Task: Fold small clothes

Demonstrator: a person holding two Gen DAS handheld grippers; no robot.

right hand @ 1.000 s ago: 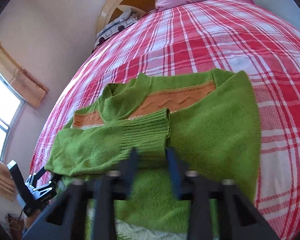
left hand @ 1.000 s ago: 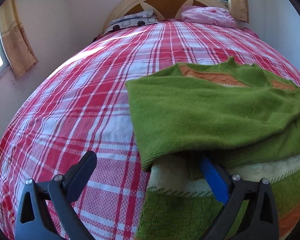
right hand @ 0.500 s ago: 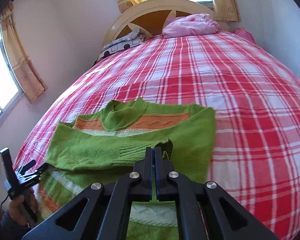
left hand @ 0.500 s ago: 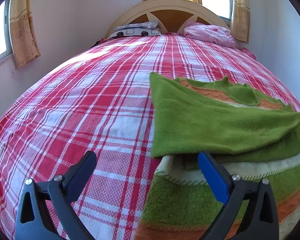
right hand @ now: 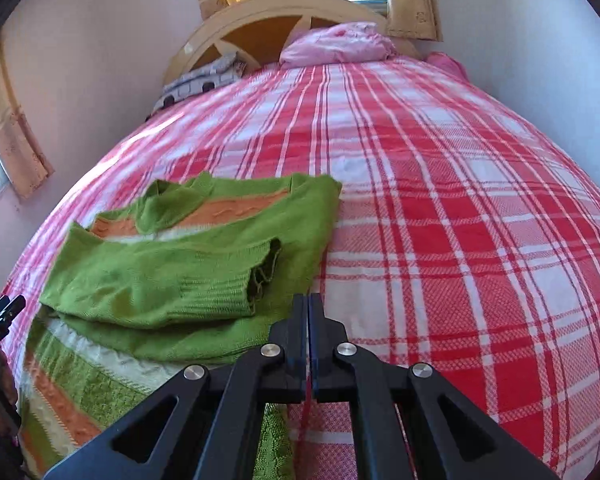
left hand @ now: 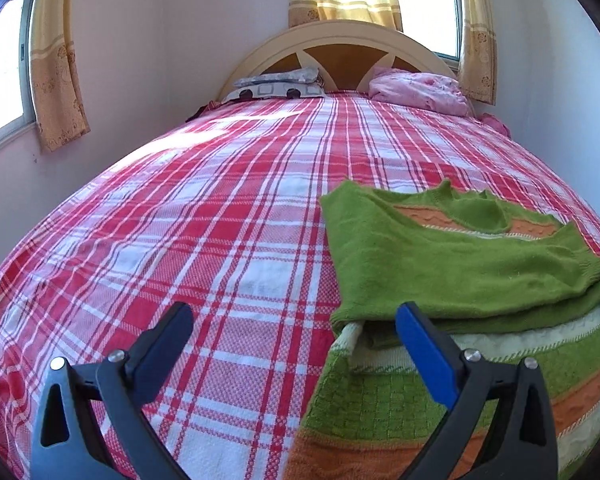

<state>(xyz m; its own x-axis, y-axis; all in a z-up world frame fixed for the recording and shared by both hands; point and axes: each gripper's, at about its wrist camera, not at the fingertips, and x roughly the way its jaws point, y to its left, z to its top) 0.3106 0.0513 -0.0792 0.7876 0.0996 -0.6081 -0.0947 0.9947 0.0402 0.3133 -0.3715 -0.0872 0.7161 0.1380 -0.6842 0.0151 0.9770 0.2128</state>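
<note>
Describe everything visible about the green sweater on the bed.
The green sweater is a small knit with a green collar, orange and cream bands across chest and hem, and a checked green panel low down. It lies flat on the red plaid bedspread, both green sleeves folded across its chest, the ribbed cuff of the upper one ending near its right edge. Nothing grips it: the right gripper is shut beside it.

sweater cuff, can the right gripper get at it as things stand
Probably yes. The cuff lies on top of the sweater with nothing over it, but the right gripper is shut and must open first.
</note>
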